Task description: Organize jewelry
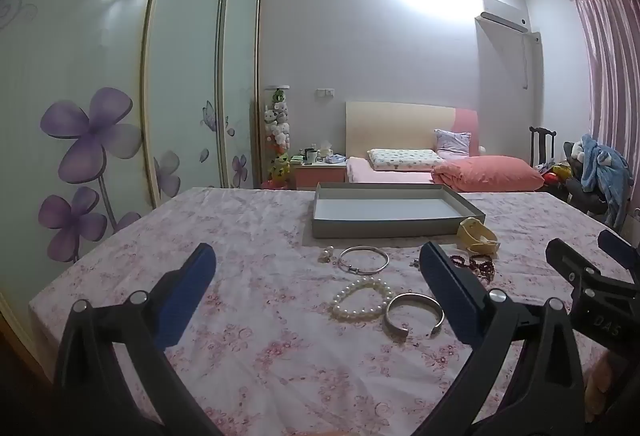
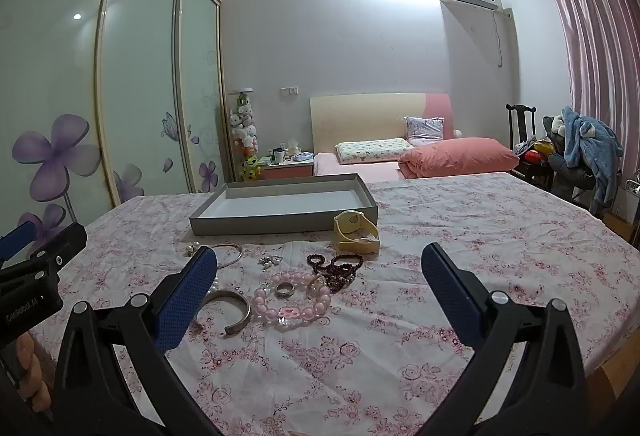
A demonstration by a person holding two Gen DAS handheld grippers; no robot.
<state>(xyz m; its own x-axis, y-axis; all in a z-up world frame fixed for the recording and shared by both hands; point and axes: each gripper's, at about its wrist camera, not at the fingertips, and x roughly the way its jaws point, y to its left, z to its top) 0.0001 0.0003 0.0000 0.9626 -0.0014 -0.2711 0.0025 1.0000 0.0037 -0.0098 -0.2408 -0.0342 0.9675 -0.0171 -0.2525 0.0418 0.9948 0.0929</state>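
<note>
Jewelry lies loose on a floral tablecloth in front of an empty grey tray [image 1: 394, 232] [image 2: 280, 224]. Nearest me are a pearl bracelet [image 1: 362, 298], a silver cuff [image 1: 414, 312] [image 2: 230, 310] and a thin silver bangle [image 1: 363, 259]. The right wrist view also shows a pink bead bracelet [image 2: 296, 300] with a ring [image 2: 285, 290] inside it, dark red bead bracelets [image 2: 336, 268] and a yellow watch [image 2: 356, 232]. My left gripper [image 1: 316, 268] hovers open above the pearls and bangle. My right gripper [image 2: 320, 272] hovers open above the pink and red beads. Neither holds anything.
The cloth-covered table [image 2: 480, 236] stretches wide to the right. Sliding wardrobe doors [image 1: 100, 96] stand along the left. Beyond the table are a bed [image 2: 400, 156] and a chair with clothes [image 2: 580, 152]. A small earring piece [image 1: 326, 254] lies left of the bangle.
</note>
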